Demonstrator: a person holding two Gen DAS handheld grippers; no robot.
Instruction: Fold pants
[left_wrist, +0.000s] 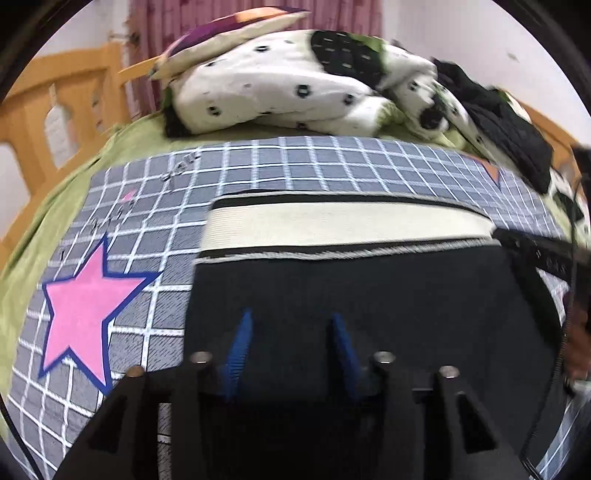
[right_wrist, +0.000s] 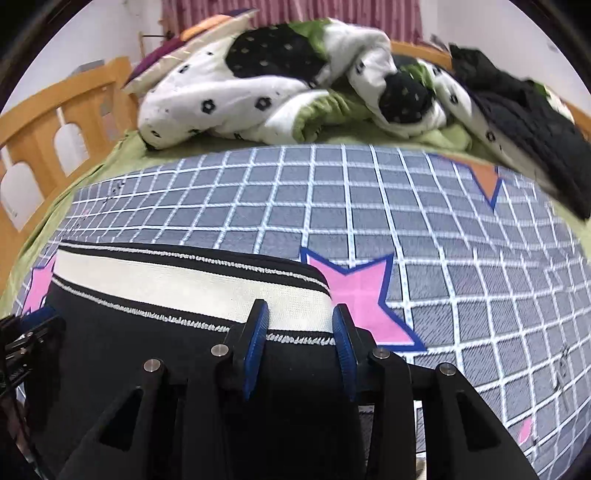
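Black pants (left_wrist: 369, 291) with a wide cream waistband (left_wrist: 332, 221) lie flat on a grey checked sheet with pink stars. My left gripper (left_wrist: 291, 325) is open, its blue-padded fingers hovering over the black fabric just below the waistband. In the right wrist view the pants (right_wrist: 140, 343) fill the lower left, with the waistband (right_wrist: 177, 284) across them. My right gripper (right_wrist: 301, 317) is open over the waistband's right end, holding nothing. The right gripper's body shows at the right edge of the left wrist view (left_wrist: 535, 254).
A crumpled white, black and green quilt (right_wrist: 280, 81) and a pillow (left_wrist: 229, 33) are piled at the head of the bed. A dark garment (right_wrist: 535, 125) lies at the far right. A wooden bed rail (left_wrist: 55, 110) runs along the left. Checked sheet (right_wrist: 461, 258) extends right.
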